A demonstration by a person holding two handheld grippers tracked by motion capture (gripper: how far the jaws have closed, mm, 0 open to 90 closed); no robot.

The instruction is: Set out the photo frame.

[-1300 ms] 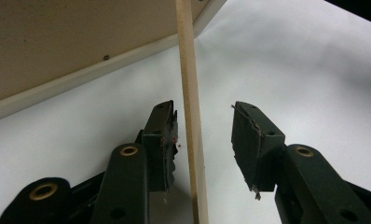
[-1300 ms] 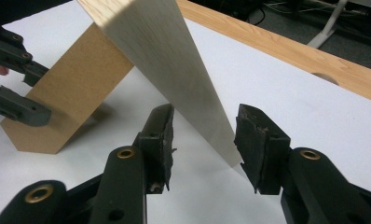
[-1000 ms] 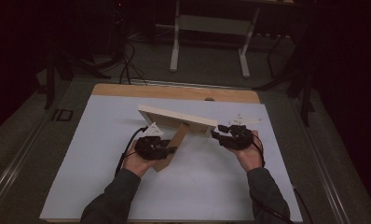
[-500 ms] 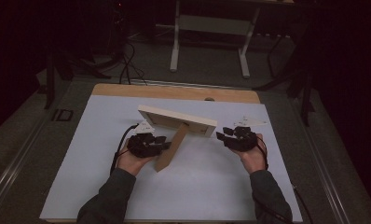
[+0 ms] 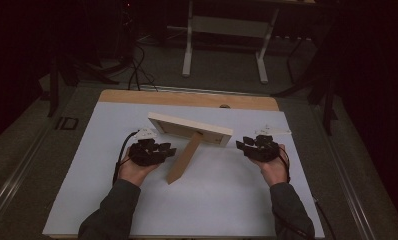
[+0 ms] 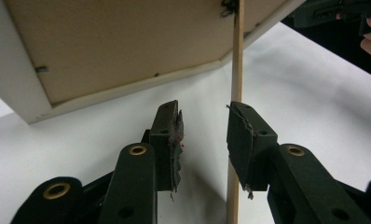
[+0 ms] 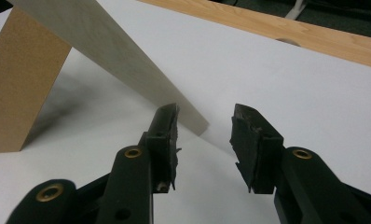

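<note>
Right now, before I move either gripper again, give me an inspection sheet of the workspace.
Surface: white mat on a wooden table.
Job's things: picture frame standing on the mat, back toward the person, propped on its easel leg.
Clutter: nothing seen.
Grippers: left gripper open, jaws just been closing, nothing between them, leg just behind its right jaw; right gripper open, jaws just been closing, nothing between them, beside the frame's corner.
Cables: one trails from the left gripper; more on the floor.
Surroundings: dark room, white stand beyond.

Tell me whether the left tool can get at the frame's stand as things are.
Probably yes: the left tool is open, the stand rises just past its right jaw, and nothing lies between them.
</note>
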